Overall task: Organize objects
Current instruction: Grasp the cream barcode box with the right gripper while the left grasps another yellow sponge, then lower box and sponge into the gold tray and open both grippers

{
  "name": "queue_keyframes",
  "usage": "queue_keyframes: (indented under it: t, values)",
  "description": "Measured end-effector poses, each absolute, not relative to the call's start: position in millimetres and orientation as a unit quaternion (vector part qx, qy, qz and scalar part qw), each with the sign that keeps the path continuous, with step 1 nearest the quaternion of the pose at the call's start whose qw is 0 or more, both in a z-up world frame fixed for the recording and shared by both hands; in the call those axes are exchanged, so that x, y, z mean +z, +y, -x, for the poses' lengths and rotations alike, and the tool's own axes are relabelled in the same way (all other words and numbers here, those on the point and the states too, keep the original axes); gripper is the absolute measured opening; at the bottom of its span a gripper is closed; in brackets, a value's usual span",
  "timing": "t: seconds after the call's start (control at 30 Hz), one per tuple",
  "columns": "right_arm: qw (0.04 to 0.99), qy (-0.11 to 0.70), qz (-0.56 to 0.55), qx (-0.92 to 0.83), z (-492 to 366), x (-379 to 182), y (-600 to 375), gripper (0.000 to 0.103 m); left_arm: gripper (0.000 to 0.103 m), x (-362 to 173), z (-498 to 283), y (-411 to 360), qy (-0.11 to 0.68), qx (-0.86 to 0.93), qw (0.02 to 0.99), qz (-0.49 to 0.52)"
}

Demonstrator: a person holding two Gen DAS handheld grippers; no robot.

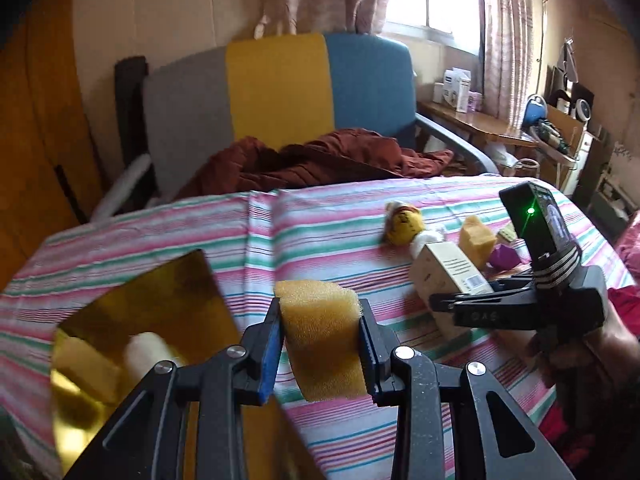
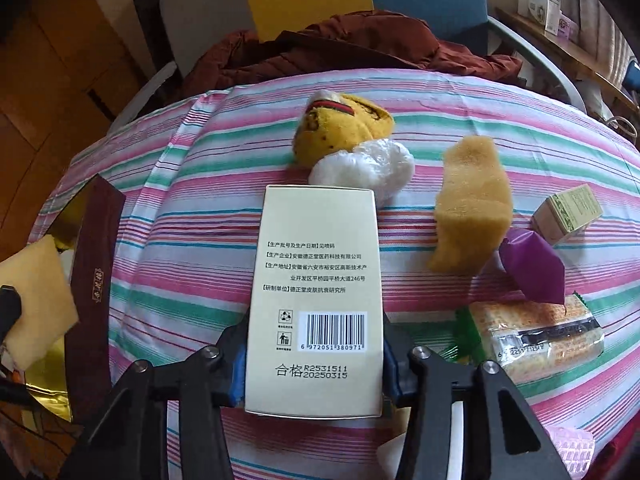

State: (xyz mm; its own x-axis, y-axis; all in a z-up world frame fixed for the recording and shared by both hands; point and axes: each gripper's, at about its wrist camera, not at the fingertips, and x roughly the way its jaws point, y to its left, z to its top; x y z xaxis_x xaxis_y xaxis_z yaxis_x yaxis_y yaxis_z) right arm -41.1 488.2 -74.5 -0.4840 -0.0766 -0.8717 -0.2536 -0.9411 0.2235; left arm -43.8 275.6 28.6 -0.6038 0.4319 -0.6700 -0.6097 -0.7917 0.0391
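Striped tablecloth [image 2: 192,184] is bearing clutter. Left gripper [image 1: 320,344] is squeezing soft, light sponge [image 1: 320,336] mid-body; right gripper [image 2: 314,364] is clamping stiff, light carton [image 2: 316,272] by its sides.

The right gripper [image 2: 314,364] holds a cream box [image 2: 314,300] between its fingers; the barcode side faces the camera. Behind the box lie a yellow plush toy [image 2: 340,128] and a white crumpled bag [image 2: 362,168], touching each other. To the right stand a sponge [image 2: 470,204], a purple packet [image 2: 534,266], a small green box [image 2: 568,214] and a cracker pack [image 2: 536,334]. All rest on a striped cloth [image 2: 192,216]. At the left edge, another sponge [image 2: 36,300] is over a gold tray [image 2: 46,376] with a dark red wall.
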Motion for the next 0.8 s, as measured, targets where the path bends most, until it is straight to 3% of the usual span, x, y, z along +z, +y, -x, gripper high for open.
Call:
queue_keyframes:
  t: [0.8]
  values:
    - [-0.028, 0.156, 0.48, 0.863, 41, -49, 397, 0.05, 0.035, 49, 32, 181, 0.109, 0.915, 0.227, 0.316]
